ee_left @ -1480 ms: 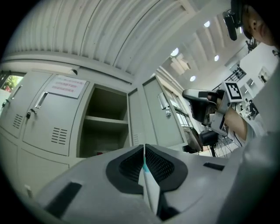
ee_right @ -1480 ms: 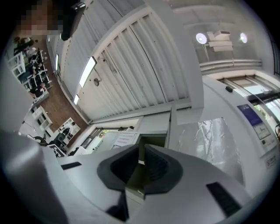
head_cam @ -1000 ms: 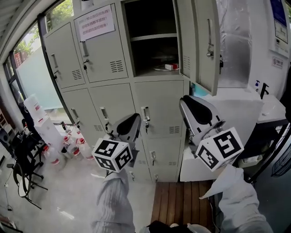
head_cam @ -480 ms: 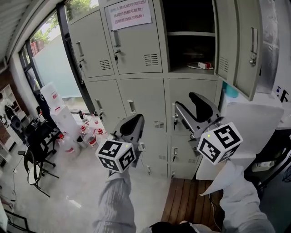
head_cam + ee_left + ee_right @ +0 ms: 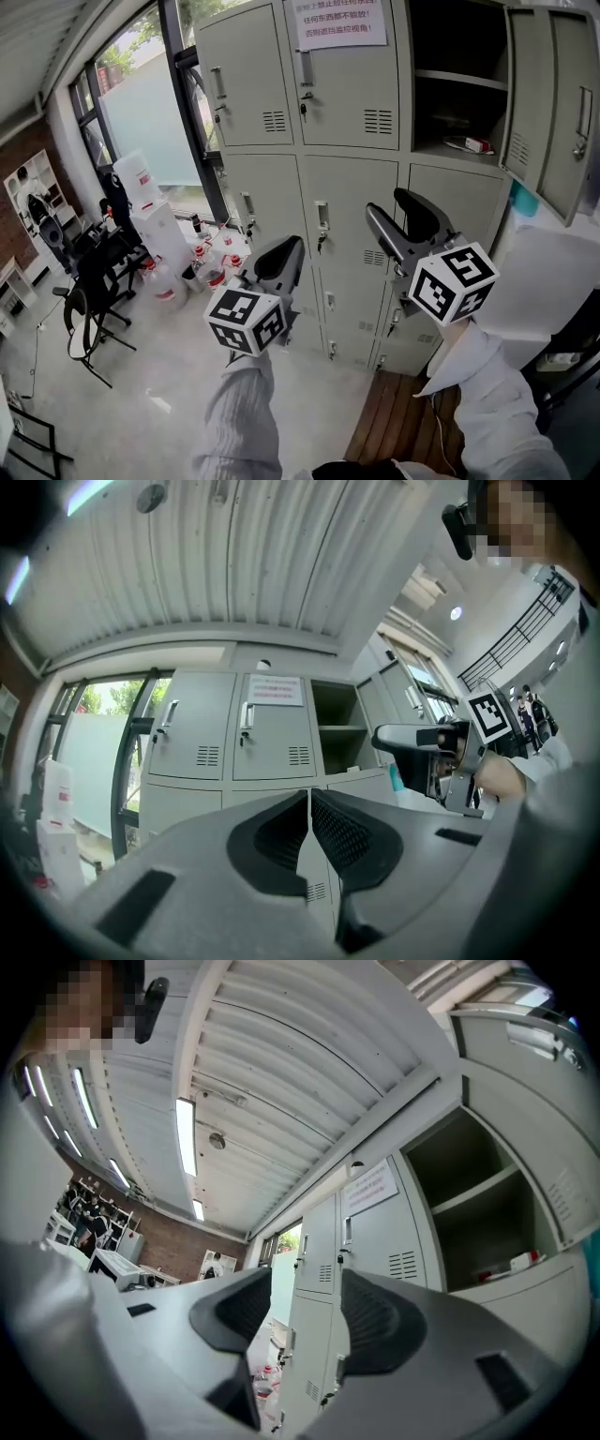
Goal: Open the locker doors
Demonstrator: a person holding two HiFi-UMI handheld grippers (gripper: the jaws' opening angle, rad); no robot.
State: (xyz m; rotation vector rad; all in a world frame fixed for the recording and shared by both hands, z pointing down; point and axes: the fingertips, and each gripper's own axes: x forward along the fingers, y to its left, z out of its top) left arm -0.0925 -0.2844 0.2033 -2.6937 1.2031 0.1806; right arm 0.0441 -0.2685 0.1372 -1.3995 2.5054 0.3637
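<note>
Two hand-held grippers face a bank of grey lockers (image 5: 258, 84). The left gripper (image 5: 284, 255) has its jaws pressed together, with nothing in them. The right gripper (image 5: 405, 208) has just been opening its jaws, which stand wide apart with nothing between them. Since a second ago both grippers have swept sideways along the lockers. The open locker (image 5: 457, 66) and its swung-out door (image 5: 548, 94), then straight above the right gripper, now sit up and to its right. A closed door (image 5: 347, 202) with a handle (image 5: 322, 216) lies beyond the grippers, between them. A notice (image 5: 340, 21) hangs above them. Bottles (image 5: 202, 262) stand on the floor left of the left gripper.
</note>
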